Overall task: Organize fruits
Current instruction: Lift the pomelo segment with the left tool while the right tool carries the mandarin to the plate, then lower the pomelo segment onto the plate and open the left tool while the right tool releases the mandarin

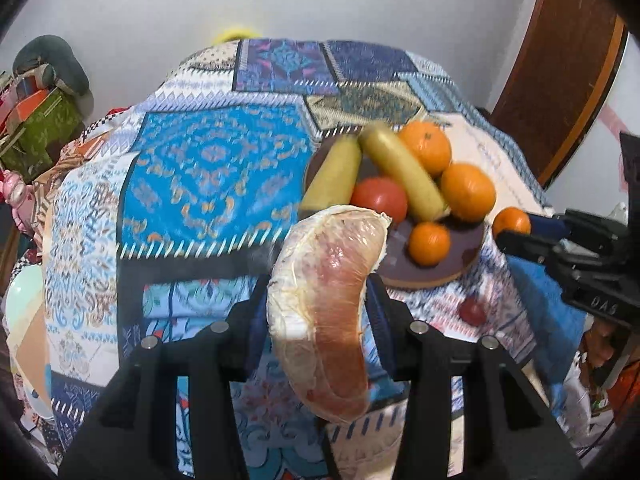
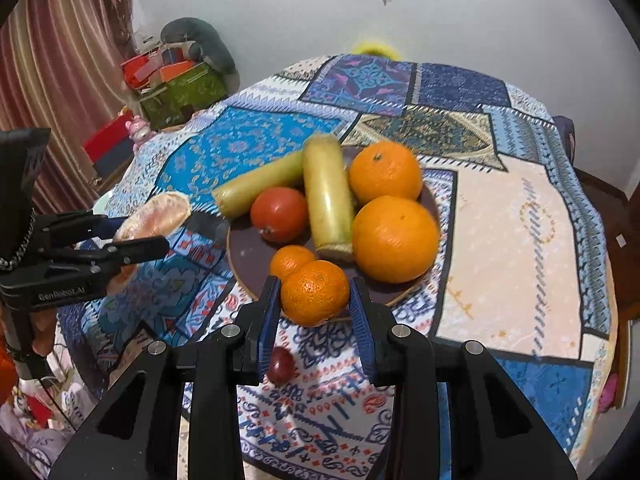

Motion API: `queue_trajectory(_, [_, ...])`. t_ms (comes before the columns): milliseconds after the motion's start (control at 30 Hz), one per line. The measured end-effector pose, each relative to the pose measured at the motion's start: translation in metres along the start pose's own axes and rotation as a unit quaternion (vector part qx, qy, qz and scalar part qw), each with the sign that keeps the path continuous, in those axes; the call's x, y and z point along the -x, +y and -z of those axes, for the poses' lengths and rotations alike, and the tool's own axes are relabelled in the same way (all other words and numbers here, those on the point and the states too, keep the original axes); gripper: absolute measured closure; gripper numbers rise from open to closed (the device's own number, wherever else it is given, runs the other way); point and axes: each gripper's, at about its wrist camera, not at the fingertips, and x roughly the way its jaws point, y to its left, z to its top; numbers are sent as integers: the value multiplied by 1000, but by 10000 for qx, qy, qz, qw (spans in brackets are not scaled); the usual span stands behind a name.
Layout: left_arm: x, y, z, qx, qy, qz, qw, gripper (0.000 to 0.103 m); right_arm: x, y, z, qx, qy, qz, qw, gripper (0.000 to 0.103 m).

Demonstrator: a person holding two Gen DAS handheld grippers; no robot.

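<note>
A peeled pomelo segment [image 1: 324,316] is pinched in the left hand-held gripper [image 1: 320,308], lower centre, and a mandarin [image 2: 315,293] in the right hand-held gripper [image 2: 315,300]. Both seem carried toward the plate [image 2: 434,204]; next, free spots must be found.

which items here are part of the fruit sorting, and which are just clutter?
Job:
- pomelo segment in left hand-held gripper
- tangerine in right hand-held gripper
- plate holding oranges, tomato, two yellow-green pieces
- small red fruit on tablecloth

Clutter:
- green box
- curtain
</note>
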Motion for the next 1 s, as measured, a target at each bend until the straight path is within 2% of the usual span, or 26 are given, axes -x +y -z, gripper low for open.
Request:
queue_trajectory(200, [-5, -12, -23, -48, -221, 86, 9997, 57, 2, -9, -12, 18, -113, 117, 9999, 71])
queue_trajectory(633, [-39, -35, -49, 57, -199, 514, 9985, 57, -12, -24, -33, 144, -194, 351, 9991, 71])
queue_trajectory(1000, [-53, -41, -62, 110, -217, 681, 9974, 57, -33, -26, -57, 227, -231, 255, 9992, 71])
